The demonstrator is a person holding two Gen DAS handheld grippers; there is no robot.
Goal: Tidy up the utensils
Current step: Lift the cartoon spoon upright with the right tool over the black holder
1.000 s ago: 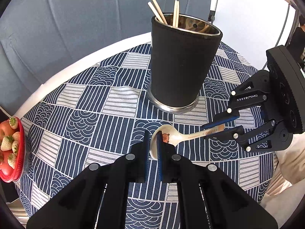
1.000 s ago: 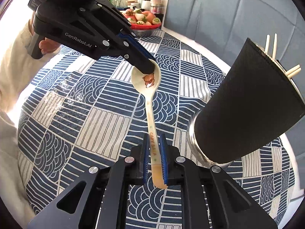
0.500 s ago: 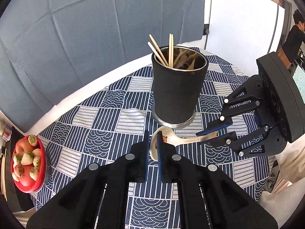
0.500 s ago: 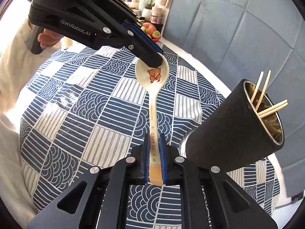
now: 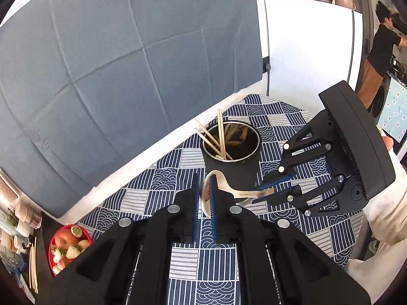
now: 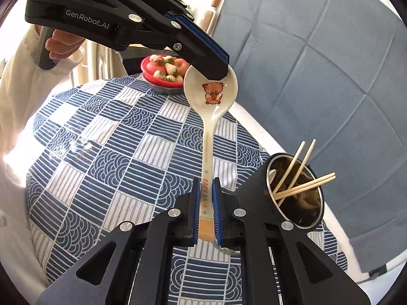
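A cream ceramic spoon with a bear picture in its bowl is held in the air above the table by both grippers. My left gripper is shut on the spoon's bowl; in the right wrist view it grips the bowl's far rim. My right gripper is shut on the spoon's handle; in the left wrist view it holds the handle end. A black utensil holder with chopsticks stands behind the spoon; in the right wrist view the holder is at the right.
The round table has a blue and white patterned cloth. A red bowl of strawberries and apples stands at its edge, also in the left wrist view. A grey backdrop hangs behind. A person stands far right.
Both grippers have risen together with the spoon, so the table and holder look farther below. The holder's open top and the chopsticks inside now show. Both grips are unchanged.
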